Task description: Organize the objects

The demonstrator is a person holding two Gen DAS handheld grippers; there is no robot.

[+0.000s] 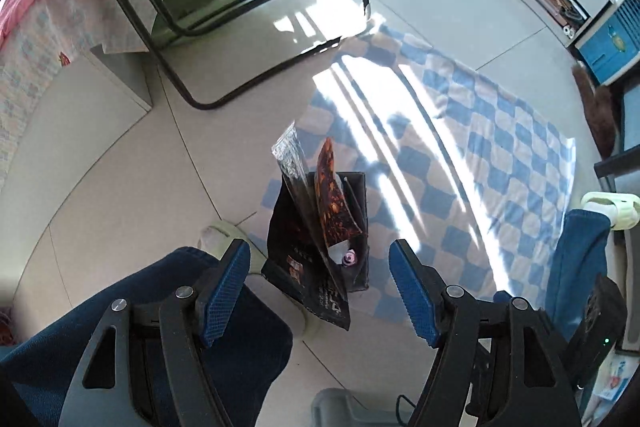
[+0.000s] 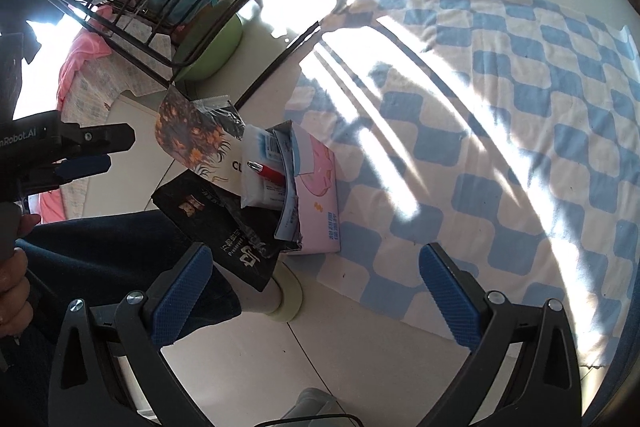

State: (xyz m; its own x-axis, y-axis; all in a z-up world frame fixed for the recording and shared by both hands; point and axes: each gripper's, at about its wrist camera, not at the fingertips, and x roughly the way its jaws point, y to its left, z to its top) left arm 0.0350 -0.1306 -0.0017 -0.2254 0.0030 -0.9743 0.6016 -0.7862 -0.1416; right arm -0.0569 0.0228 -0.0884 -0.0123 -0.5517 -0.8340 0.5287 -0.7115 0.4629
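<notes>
Left gripper (image 1: 320,291) and right gripper (image 2: 316,291) both wide open, holding nothing, above black box (image 1: 357,227) stuffed with packets on checkered towel (image 1: 500,163).

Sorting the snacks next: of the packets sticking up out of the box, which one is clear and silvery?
The clear silvery packet, standing tallest at the box's left; the orange-patterned packet right of it is opaque.

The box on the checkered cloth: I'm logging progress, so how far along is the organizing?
Largely done, it seems: the box already holds several packets, a red pen and a white pack. Nothing is in hand: the left gripper and right gripper both hang open and empty above it. The checkered cloth shows no loose items, so what remains cannot be told.
</notes>
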